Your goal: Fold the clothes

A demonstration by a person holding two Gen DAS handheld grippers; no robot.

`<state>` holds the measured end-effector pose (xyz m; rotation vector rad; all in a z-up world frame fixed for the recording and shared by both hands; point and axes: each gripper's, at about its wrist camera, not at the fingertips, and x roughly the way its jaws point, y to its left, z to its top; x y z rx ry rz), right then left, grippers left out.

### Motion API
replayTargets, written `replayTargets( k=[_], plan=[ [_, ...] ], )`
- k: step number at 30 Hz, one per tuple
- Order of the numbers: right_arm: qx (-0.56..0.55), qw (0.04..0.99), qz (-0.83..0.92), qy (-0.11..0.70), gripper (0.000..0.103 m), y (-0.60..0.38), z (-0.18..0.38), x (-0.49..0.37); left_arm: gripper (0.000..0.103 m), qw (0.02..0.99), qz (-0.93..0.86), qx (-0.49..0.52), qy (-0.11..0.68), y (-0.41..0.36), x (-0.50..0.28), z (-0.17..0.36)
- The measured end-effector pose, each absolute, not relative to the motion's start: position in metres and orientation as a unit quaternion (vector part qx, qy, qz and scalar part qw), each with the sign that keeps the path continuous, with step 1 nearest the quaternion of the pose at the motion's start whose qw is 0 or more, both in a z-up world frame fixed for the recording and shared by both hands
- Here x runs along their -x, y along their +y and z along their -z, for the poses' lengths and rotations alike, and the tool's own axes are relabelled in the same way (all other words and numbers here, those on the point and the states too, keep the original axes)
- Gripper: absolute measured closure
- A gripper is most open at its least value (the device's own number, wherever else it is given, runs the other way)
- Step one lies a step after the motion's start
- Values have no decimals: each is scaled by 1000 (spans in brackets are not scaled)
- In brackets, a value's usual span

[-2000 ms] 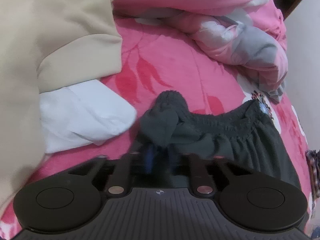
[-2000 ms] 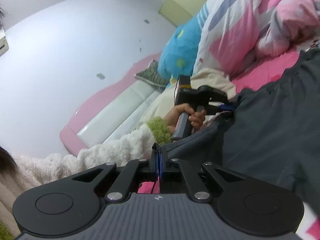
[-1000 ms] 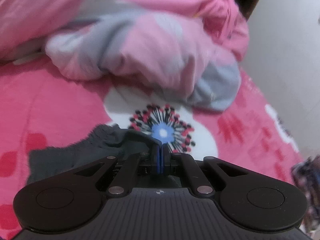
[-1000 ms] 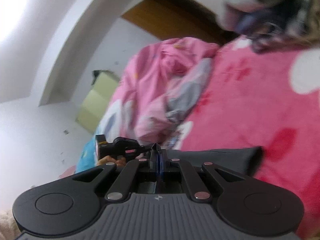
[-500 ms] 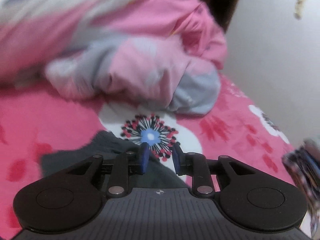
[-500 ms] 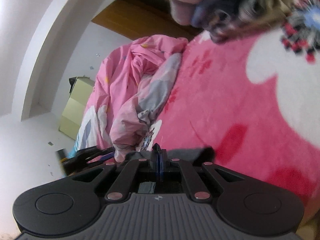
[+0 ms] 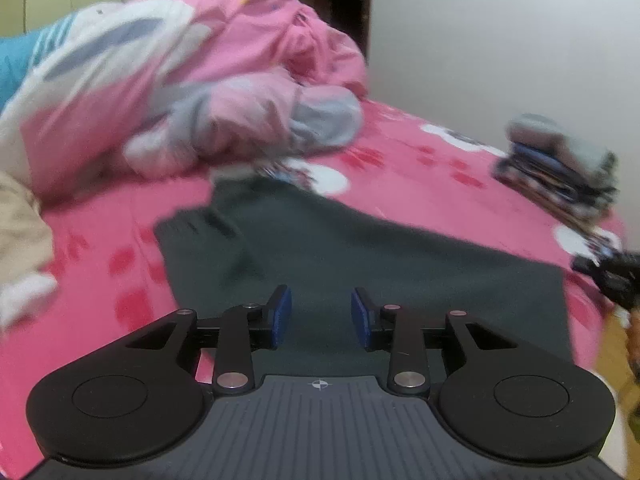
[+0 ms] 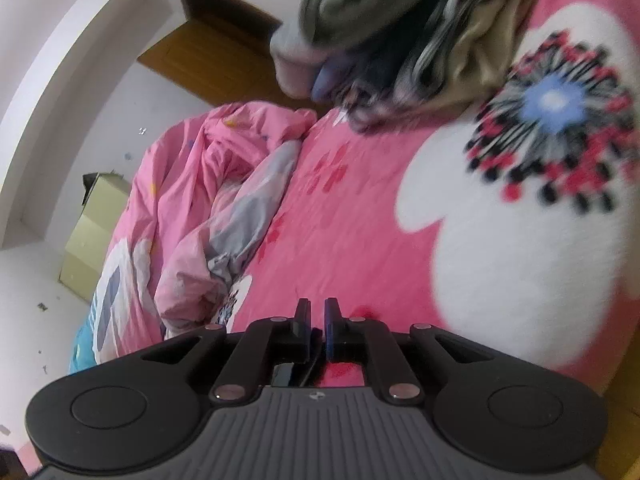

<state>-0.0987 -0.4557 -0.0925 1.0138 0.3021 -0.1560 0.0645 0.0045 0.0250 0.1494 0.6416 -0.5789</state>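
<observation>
A dark grey garment (image 7: 340, 248) lies spread flat on the pink flowered bedspread (image 7: 420, 160) in the left wrist view. My left gripper (image 7: 320, 304) hovers over its near edge. Its jaws are opening, and there is only air between the blue pads (image 7: 280, 312). The right gripper (image 7: 612, 276) shows as a dark shape at the garment's right end. In the right wrist view my right gripper (image 8: 317, 312) sits low over the bedspread (image 8: 360, 220). Its jaws are opening to a narrow gap with no cloth between them. The garment is out of that view.
A stack of folded clothes (image 7: 560, 164) (image 8: 400, 32) rests on the bed's far right corner. A crumpled pink and grey duvet (image 7: 200, 100) (image 8: 208, 208) is heaped behind the garment. Beige clothing (image 7: 20, 220) lies at the left. A pale cabinet (image 8: 96, 232) stands by the wall.
The left gripper let go of the dark garment, opened and pulled back, so the whole garment now shows flat. The right gripper's pads parted slightly and the garment's edge left them.
</observation>
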Motion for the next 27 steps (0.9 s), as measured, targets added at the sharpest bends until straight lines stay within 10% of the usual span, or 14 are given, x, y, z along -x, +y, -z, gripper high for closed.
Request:
replayTargets(
  k=[13,27],
  plan=[
    [-260,911,-25,320,97,-366,68,70,70,848,382,-137,341,-38,16,58],
    [-114,943,-119,290,95,-275,-25,62,70,885,336,-41,321,30,8,54]
  ],
)
